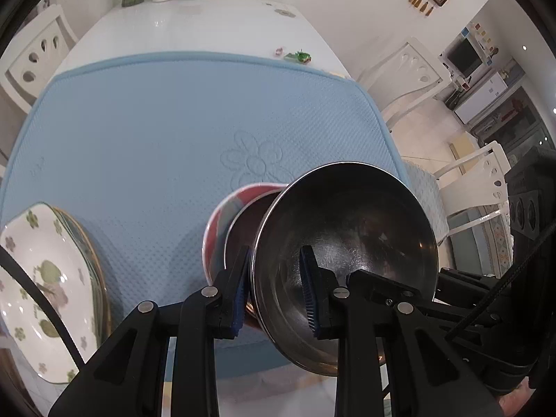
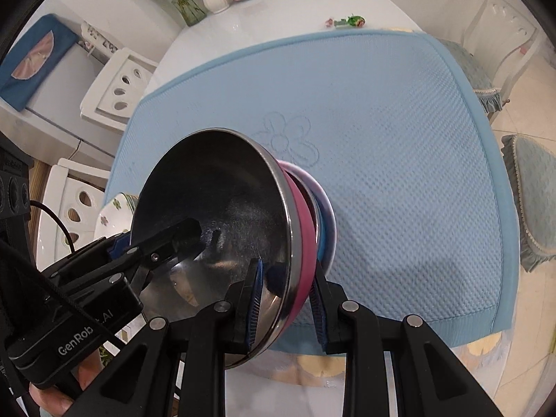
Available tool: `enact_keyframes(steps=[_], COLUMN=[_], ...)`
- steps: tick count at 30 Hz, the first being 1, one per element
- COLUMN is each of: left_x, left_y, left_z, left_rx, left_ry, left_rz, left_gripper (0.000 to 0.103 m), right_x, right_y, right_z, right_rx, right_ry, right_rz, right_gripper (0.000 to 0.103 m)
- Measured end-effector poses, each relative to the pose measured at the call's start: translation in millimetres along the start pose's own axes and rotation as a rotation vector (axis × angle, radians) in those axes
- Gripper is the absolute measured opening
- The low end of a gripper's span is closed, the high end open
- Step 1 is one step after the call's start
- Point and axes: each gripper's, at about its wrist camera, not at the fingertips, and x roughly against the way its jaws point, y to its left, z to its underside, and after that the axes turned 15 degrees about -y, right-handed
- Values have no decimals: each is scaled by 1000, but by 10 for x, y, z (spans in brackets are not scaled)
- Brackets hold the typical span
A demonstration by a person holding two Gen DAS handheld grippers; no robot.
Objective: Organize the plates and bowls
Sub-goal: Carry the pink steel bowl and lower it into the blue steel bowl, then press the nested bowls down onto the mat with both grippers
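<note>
Jaws of both grippers, left gripper and right gripper, clamp opposite rims of the steel bowl, centre frame, tilted above the blue mat; plates lower left.

- steel bowl: shiny silver inside, pink outer band
- bowl nested under it: red and white outside, pale blue rim
- mat: light blue, dimpled weave, embossed flower outline at centre
- plate, near left: white, green leaves and flowers
- desk: glossy white
- gripper pads: blue, ribbed
</note>
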Motion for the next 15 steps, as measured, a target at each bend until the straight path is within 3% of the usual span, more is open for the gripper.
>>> enact_keyframes(steps=[15], left_x=[-73], left_y=[38], left_z=[130], left_rx=[24], left_ry=[8], left_rz=[-23], left_gripper=[26], right_x=[-131], right_y=[-32], right_z=[94], right_rx=[-21], right_ry=[31], right_rz=[10], right_gripper=[26])
